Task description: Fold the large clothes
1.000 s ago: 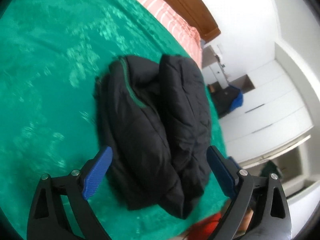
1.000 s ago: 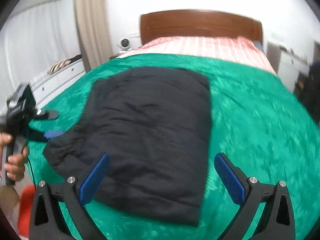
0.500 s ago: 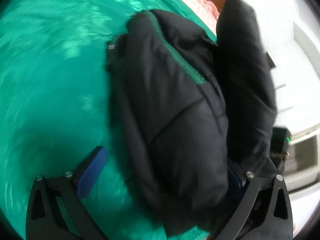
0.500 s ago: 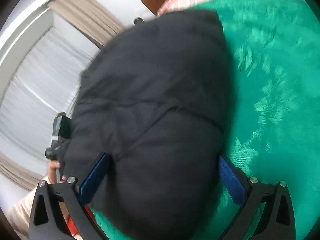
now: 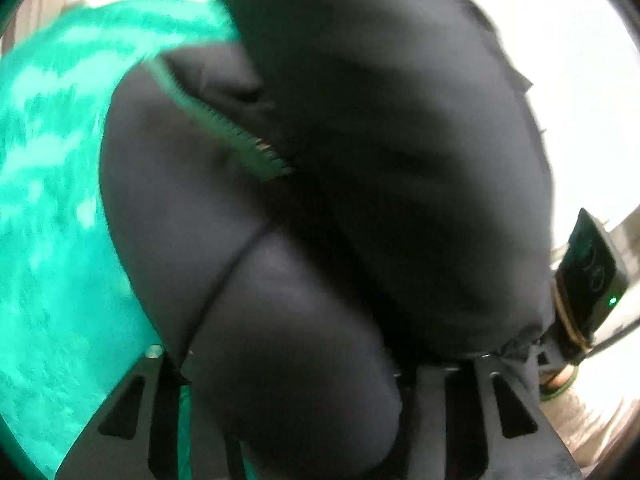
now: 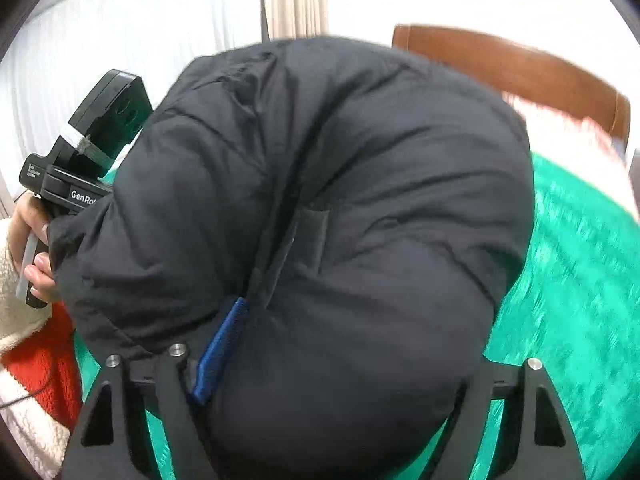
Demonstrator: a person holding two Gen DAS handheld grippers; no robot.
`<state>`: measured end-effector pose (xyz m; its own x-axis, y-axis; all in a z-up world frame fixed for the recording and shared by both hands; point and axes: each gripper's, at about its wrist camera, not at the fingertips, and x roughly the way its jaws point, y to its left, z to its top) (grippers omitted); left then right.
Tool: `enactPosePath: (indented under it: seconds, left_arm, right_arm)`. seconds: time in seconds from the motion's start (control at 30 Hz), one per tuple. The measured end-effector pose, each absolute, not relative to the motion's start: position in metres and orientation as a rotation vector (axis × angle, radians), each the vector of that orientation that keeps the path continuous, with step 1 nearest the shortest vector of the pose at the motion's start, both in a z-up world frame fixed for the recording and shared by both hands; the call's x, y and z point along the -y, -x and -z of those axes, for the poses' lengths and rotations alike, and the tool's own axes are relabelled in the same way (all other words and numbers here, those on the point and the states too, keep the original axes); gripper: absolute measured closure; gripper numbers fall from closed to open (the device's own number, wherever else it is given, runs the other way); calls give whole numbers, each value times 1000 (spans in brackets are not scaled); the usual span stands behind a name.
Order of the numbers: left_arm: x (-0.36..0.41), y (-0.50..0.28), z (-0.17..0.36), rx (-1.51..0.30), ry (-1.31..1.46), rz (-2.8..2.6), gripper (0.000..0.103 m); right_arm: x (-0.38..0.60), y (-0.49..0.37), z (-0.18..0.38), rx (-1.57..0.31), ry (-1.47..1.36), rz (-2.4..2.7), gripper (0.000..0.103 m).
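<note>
A black puffer jacket (image 5: pixel 360 200) with a green zipper (image 5: pixel 224 124) fills both views, lifted off the green bedspread (image 5: pixel 52 220). My left gripper (image 5: pixel 288 364) is shut on the jacket's folded near edge; its blue pads are hidden by fabric. In the right wrist view the jacket (image 6: pixel 340 220) bulges between the jaws of my right gripper (image 6: pixel 332 360), which is shut on it. One blue pad (image 6: pixel 220 352) shows pressed into the cloth. The left gripper's body (image 6: pixel 84 148) shows at the jacket's left edge, held by a hand.
The green bedspread (image 6: pixel 568 300) covers the bed. A brown headboard (image 6: pixel 512 68) and pink striped pillow stand at the back. White curtains (image 6: pixel 120 60) hang on the left. The right gripper's body (image 5: pixel 588 272) shows beside the jacket.
Both grippers moved in from open above the flat folded jacket, closed on its near edge, and raised it, so the jacket now bulges up and fills both views.
</note>
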<state>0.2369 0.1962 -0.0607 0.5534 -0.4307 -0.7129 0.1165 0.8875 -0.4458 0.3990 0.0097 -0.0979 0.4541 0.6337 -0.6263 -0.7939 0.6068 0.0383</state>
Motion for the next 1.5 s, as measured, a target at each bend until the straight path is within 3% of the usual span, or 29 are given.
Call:
enactPosePath:
  seconds: [0.3, 0.37, 0.43, 0.47, 0.57, 0.63, 0.73, 0.97, 1.1, 1.5]
  left_arm:
    - [-189, -314, -18, -773, 307, 297, 67]
    - [-189, -343, -15, -776, 305, 257, 56]
    - [-196, -373, 8, -850, 305, 138, 30]
    - [-199, -377, 16, -869, 298, 96, 29]
    - [-210, -357, 33, -858, 251, -5, 27]
    - [-211, -323, 29, -785, 211, -48, 12]
    - [-216, -277, 21, -705, 138, -119, 2]
    - [-161, -191, -13, -592, 26, -256, 0]
    - [-134, -179, -27, -520, 17, -306, 0]
    - [-91, -148, -41, -523, -76, -312, 0]
  right_arm:
    - [-18, -472, 39, -540, 140, -840, 28]
    - [-15, -503, 43, -595, 67, -806, 25]
    - [-8, -530, 60, -704, 68, -714, 13]
    - [-4, -533, 66, -734, 86, -659, 3]
    - [28, -512, 76, -728, 144, -541, 1]
    - [46, -489, 78, -703, 182, -527, 1]
    - [69, -451, 75, -678, 209, -506, 1]
    - [109, -397, 41, -455, 52, -329, 0]
    - [116, -391, 32, -506, 21, -346, 0]
    - [125, -343, 33, -525, 84, -350, 0]
